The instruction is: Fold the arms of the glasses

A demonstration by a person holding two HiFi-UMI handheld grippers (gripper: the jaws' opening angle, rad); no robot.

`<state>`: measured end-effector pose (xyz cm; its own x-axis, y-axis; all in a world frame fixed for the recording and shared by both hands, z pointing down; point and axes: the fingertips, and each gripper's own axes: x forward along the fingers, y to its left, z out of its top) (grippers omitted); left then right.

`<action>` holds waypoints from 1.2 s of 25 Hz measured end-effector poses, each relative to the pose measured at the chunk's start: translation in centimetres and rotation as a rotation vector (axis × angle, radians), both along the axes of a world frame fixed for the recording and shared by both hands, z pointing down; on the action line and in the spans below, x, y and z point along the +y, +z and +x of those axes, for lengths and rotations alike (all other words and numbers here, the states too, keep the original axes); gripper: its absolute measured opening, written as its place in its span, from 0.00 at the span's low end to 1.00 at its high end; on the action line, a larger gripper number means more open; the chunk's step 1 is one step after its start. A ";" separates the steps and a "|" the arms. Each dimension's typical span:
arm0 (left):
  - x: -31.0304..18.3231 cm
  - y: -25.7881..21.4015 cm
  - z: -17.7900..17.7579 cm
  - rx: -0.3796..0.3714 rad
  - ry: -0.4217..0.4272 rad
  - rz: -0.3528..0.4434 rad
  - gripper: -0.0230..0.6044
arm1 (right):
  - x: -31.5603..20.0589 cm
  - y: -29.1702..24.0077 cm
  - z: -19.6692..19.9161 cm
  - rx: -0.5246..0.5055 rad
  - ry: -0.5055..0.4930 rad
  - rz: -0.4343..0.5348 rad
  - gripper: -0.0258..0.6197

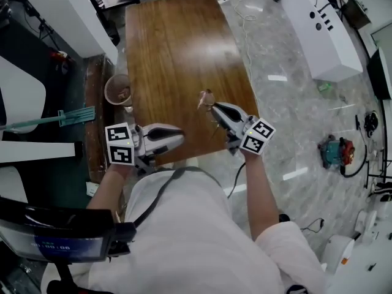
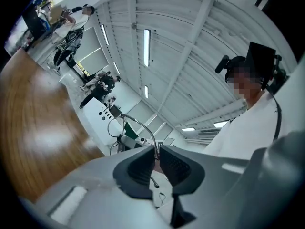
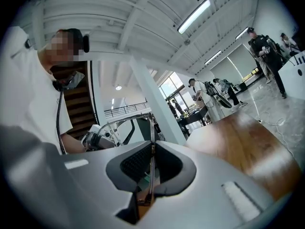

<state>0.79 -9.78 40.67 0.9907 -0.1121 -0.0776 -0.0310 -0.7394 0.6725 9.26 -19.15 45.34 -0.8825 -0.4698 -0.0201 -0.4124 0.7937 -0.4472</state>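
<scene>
Right gripper [image 1: 214, 107] fingers are pinched on the glasses [image 1: 205, 98], held above the worktop [image 1: 177, 48]. Left gripper [image 1: 181, 138], just beside, seems closed on a thin arm running lengthwise between both.

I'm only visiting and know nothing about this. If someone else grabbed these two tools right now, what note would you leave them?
Left tongs: closed on a thin wire part of the glasses, as far as the left gripper view shows.
Right tongs: shut on one thin arm of the glasses.
Where: the glasses are held in the air between both tools, above the near end of the wooden table.
Done: glasses gripped and off the table.
Left: the frame spans from one tool toward the other, so the arms look not yet folded. Fold them gently.
</scene>
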 end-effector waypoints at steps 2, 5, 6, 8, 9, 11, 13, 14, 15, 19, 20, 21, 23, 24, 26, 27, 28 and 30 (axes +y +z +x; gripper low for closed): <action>0.2 0.4 0.4 0.005 0.011 -0.001 0.09 | 0.3 -0.5 -0.2 -0.052 0.026 -0.014 0.09; 0.9 0.7 1.3 -0.020 0.023 0.007 0.09 | 1.2 -1.6 -0.7 -0.129 0.060 -0.061 0.09; 1.0 0.9 1.5 -0.029 0.026 0.004 0.08 | 1.4 -1.8 -0.9 -0.152 0.071 -0.084 0.09; 1.2 1.7 1.7 -0.041 0.030 -0.009 0.08 | 1.8 -2.0 -1.5 -0.201 0.089 -0.124 0.09; 1.2 2.1 1.8 -0.046 0.031 -0.016 0.08 | 2.0 -2.1 -1.8 -0.224 0.095 -0.140 0.09; 1.3 3.0 2.1 -0.061 0.034 -0.027 0.08 | 2.4 -2.3 -2.4 -0.258 0.099 -0.165 0.09; 1.4 4.0 2.5 -0.089 0.037 -0.024 0.09 | 2.9 -2.3 -3.0 -0.281 0.096 -0.187 0.09; 1.4 4.6 2.6 -0.103 0.038 -0.018 0.09 | 3.2 -2.3 -3.3 -0.294 0.094 -0.197 0.09; 1.3 5.0 2.8 -0.114 0.036 -0.016 0.09 | 3.4 -2.3 -3.6 -0.307 0.091 -0.207 0.09; 0.6 6.7 2.6 -0.167 -0.031 -0.042 0.11 | 3.8 -2.3 -4.5 -0.303 0.088 -0.216 0.09; 0.4 7.1 2.5 -0.178 -0.052 -0.052 0.11 | 3.8 -2.2 -4.6 -0.295 0.089 -0.216 0.09; 0.3 7.4 2.3 -0.184 -0.068 -0.062 0.12 | 3.8 -2.1 -4.8 -0.288 0.091 -0.215 0.09; 0.0 7.6 2.1 -0.195 -0.095 -0.076 0.12 | 3.7 -2.2 -5.1 -0.278 0.096 -0.208 0.09; -0.3 7.6 2.0 -0.206 -0.115 -0.079 0.13 | 3.6 -2.4 -5.1 -0.274 0.101 -0.202 0.09; -0.8 7.8 1.8 -0.236 -0.166 -0.088 0.14 | 3.5 -2.6 -4.9 -0.265 0.114 -0.180 0.09; -1.0 7.9 1.8 -0.252 -0.189 -0.094 0.14 | 3.5 -2.7 -4.9 -0.260 0.120 -0.168 0.09; -1.1 8.1 1.7 -0.265 -0.207 -0.100 0.15 | 3.5 -2.7 -5.0 -0.256 0.125 -0.157 0.09; -1.3 8.3 1.5 -0.290 -0.235 -0.111 0.15 | 3.5 -2.8 -5.2 -0.251 0.133 -0.134 0.09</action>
<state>2.32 -11.07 48.95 0.9161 -0.3306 0.2271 -0.3913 -0.6126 0.6868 4.08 -15.61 42.56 -0.7882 -0.5944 -0.1597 -0.3722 0.6670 -0.6455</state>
